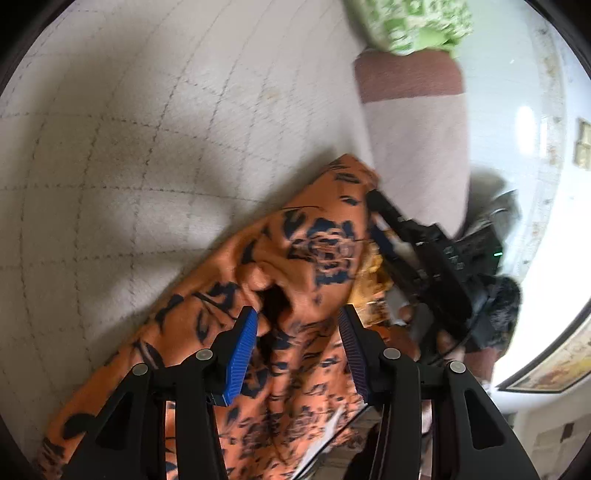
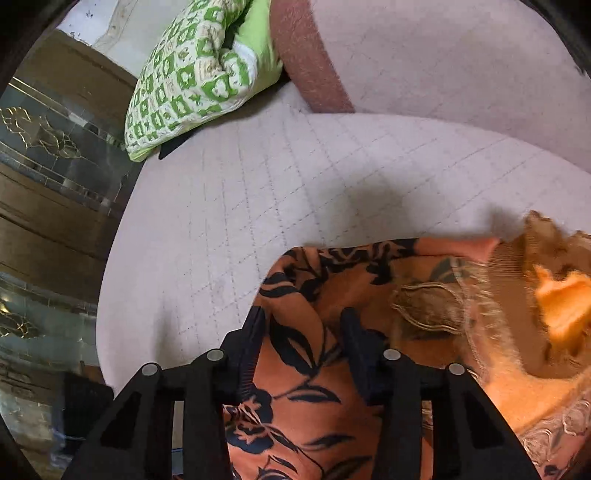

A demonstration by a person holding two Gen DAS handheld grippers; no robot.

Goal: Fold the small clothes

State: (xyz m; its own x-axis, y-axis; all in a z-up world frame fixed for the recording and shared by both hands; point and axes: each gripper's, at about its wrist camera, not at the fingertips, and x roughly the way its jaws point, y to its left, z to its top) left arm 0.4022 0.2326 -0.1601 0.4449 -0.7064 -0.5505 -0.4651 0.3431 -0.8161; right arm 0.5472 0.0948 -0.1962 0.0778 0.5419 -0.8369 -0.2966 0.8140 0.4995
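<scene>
Orange floral garment (image 1: pixel 295 258) sits bunched on the quilted bed (image 1: pixel 129 147), below the green pillow (image 2: pixel 192 74) — both tools, left (image 1: pixel 299 325) and right (image 2: pixel 303 332), spread around loose folds — a shallow pinch risks slipping.

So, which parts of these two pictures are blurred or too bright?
Left wrist view: the green patterned cushion at the top edge is smeared by motion blur, and the right side by the window is washed out. Right wrist view: the orange floral garment is fairly sharp, but the lace part at the far right is blurred and glows in strong light.
</scene>
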